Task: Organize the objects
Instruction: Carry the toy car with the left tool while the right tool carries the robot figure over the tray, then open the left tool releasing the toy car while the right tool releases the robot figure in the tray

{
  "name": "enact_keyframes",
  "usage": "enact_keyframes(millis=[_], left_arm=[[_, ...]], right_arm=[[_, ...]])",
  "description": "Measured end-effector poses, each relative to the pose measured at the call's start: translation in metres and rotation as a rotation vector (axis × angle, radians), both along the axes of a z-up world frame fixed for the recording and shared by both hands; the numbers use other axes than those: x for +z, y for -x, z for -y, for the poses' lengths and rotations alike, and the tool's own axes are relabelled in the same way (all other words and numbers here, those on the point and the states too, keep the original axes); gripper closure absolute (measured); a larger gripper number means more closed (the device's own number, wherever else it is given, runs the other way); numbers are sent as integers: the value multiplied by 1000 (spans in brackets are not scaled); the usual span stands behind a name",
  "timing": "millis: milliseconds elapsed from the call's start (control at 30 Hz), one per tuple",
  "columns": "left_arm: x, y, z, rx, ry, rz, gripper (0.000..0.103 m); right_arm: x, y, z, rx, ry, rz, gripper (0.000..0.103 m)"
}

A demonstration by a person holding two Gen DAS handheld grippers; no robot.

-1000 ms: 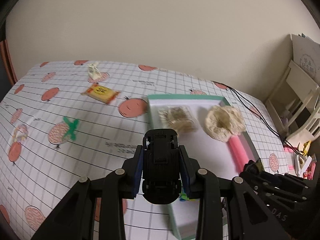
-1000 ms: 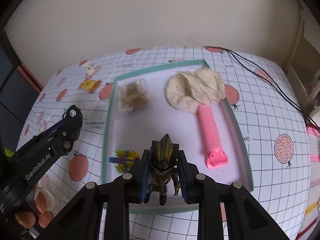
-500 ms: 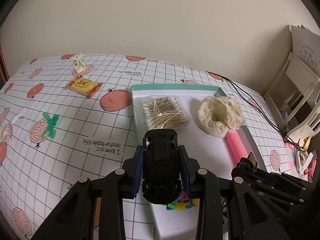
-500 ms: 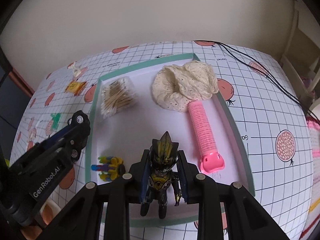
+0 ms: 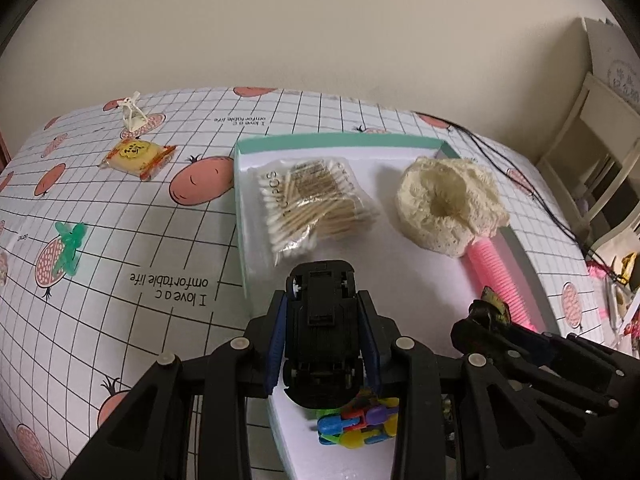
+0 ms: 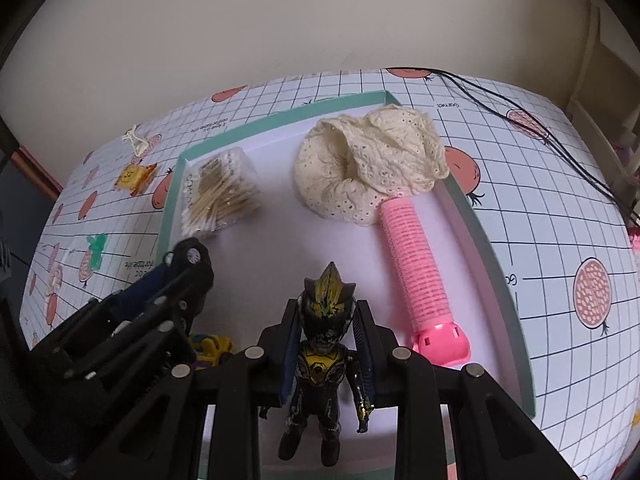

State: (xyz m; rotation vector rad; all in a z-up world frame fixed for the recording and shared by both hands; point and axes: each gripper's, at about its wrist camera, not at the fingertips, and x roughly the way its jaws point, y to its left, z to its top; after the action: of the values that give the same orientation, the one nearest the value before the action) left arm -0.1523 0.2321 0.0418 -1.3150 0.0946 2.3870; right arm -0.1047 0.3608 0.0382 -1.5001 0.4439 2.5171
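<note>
Toy car (image 5: 322,332) and figure (image 6: 326,354) held over the tray (image 6: 486,240).
Left jaws clamp the car lengthwise, nearer the tray's left edge; right jaws clamp the figure.

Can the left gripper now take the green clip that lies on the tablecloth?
Probably not yet. The left gripper is shut on the black toy car over the tray; the green clip lies unobstructed beside it.

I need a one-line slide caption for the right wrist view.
Right gripper holds a black-and-gold figure above the green-rimmed tray; left gripper brings a toy car.
</note>
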Motion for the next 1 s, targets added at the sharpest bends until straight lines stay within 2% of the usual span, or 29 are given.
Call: enact_keyframes(millis=[233,467,733,800,833,867,933,1000], left_arm=[[-5,0,-1,-4,27,2,68],[-9,7,10,36,24,16,68],[-6,7,18,45,-26,51,68],[-3,7,18,47,-40,52,65],[-2,6,19,50,-45,50,61],[0,6,19,53,-53,48,57],[4,6,20,47,-64,42,55],[9,6,20,43,-61,27,55]], right_arm=[[-7,2,1,-4,1,13,74],[-14,3,3,-8,-2,31,74],[-13,4,9,12,-6,38,73],[-11,3,11,14,-18,34,72],[-10,3,10,12,-23,33,71],[-9,4,10,9,-24,30,65],[-6,3,11,8,-20,20,57],[-3,2,12,9,-34,16,57]])
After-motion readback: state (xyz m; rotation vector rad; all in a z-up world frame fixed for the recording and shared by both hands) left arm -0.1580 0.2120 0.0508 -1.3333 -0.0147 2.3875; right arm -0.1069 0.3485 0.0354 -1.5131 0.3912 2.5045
